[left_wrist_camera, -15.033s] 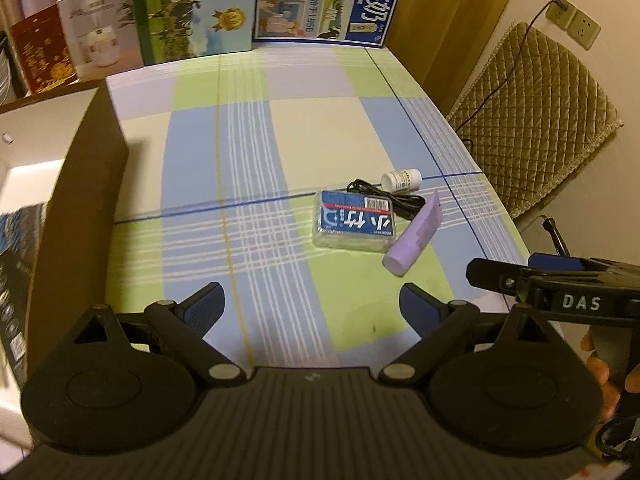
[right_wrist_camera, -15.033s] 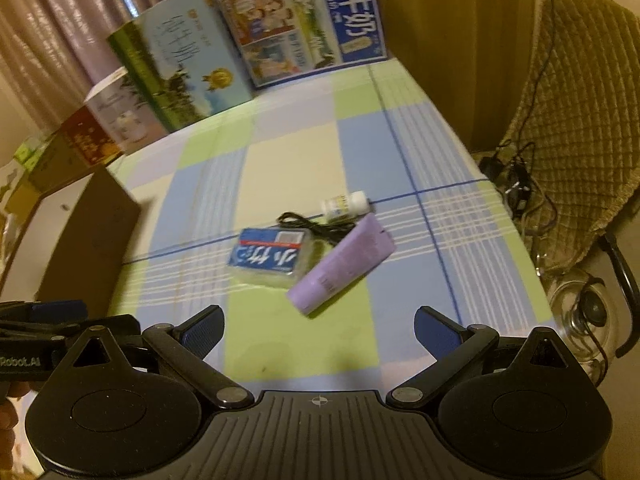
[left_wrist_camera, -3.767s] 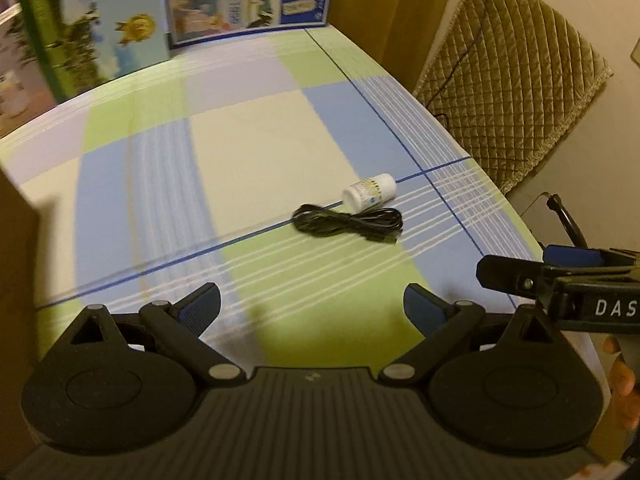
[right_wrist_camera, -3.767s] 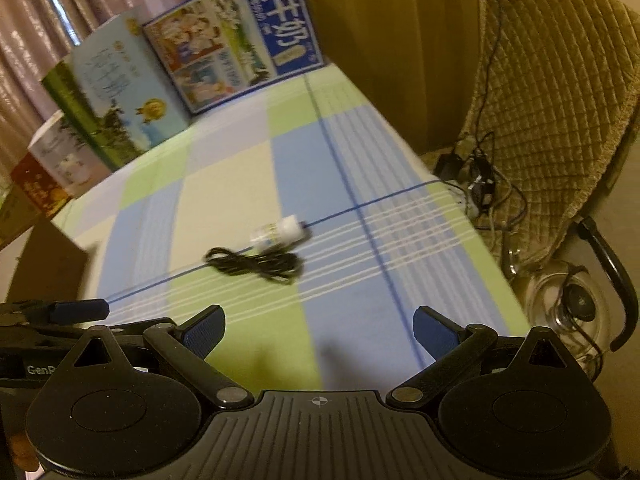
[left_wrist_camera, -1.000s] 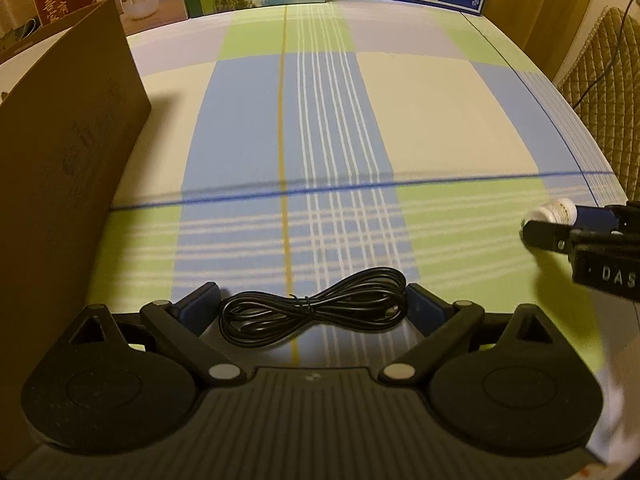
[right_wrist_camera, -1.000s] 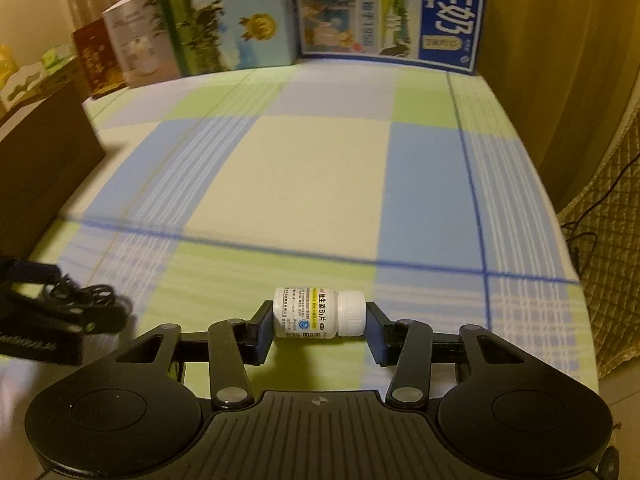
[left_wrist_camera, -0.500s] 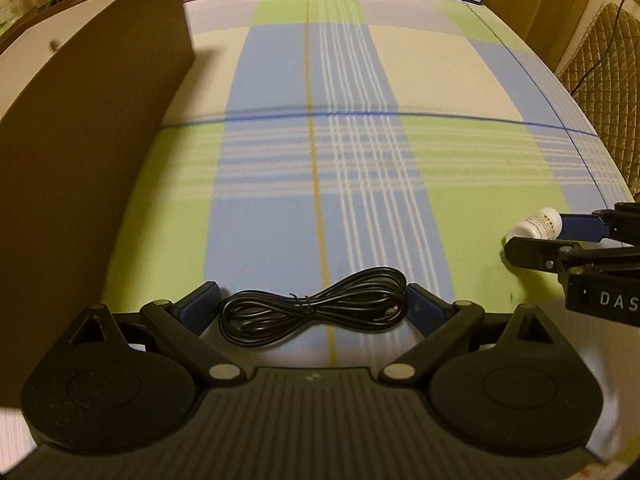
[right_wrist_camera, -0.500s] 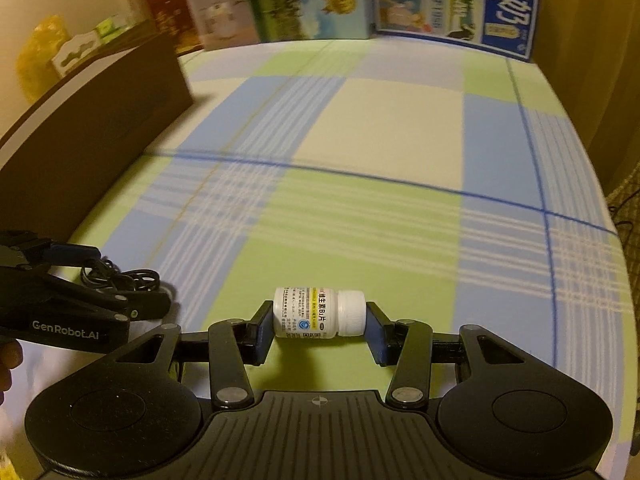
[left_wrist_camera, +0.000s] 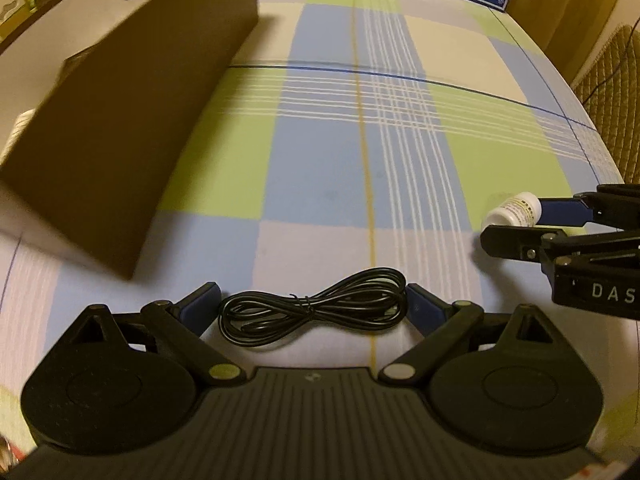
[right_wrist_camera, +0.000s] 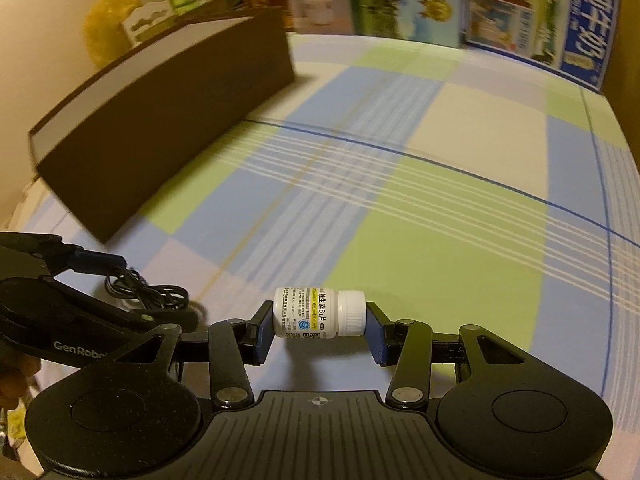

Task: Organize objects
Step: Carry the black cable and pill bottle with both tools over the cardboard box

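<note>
My left tool [left_wrist_camera: 312,306] carries the coiled black cable [left_wrist_camera: 314,310] crosswise between its blue pads, the bundle spanning the whole gap and clear of the checked cloth on the counter [left_wrist_camera: 320,168]. My right tool [right_wrist_camera: 316,326] is closed partway on the small white pill bottle [right_wrist_camera: 318,312], held sideways: base against the left pad, cap against the right.

Left view only: the brown box [left_wrist_camera: 132,120] shows its dark side wall close by on the left, with a pale surface beyond its top edge. The bottle's cap end shows here at the right edge, pinched in the right tool.

Right view only: the box's full length and pale rim, printed cartons [right_wrist_camera: 440,4] standing along the counter's far edge, and the left tool side-on with cable loops hanging from it. Both loads are near the box, not over it.
</note>
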{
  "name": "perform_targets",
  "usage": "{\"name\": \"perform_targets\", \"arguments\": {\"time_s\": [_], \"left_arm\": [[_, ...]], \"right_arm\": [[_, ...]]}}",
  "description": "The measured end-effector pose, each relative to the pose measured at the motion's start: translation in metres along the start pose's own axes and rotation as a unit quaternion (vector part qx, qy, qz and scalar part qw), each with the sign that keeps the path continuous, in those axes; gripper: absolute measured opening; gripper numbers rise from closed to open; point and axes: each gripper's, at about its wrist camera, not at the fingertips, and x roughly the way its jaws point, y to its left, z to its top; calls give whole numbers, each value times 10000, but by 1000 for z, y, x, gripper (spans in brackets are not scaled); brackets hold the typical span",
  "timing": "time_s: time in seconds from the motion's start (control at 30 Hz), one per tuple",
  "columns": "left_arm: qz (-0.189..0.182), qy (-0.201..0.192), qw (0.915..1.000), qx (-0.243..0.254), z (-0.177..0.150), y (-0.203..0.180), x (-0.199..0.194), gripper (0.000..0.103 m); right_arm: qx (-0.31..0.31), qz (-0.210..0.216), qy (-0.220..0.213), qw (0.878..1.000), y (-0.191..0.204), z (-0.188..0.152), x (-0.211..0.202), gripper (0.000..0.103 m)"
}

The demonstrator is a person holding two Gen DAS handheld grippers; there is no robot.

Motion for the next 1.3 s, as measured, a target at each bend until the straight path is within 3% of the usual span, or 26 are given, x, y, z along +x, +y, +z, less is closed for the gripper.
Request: {"name": "perform_targets", "arguments": {"time_s": [0.6, 0.9, 1.3], "left_arm": [[208, -739, 9958, -502, -13, 47, -110, 95], [280, -1005, 9932, -519, 6, 83, -140, 95], [427, -1230, 9908, -358, 49, 144, -147, 95]], "right_arm": [[-497, 865, -351, 9944, 67, 26, -34, 44], [-486, 1265, -572, 9891, 101, 53, -46, 44], [-476, 1215, -996, 9864, 145, 110, -31, 44]]}}
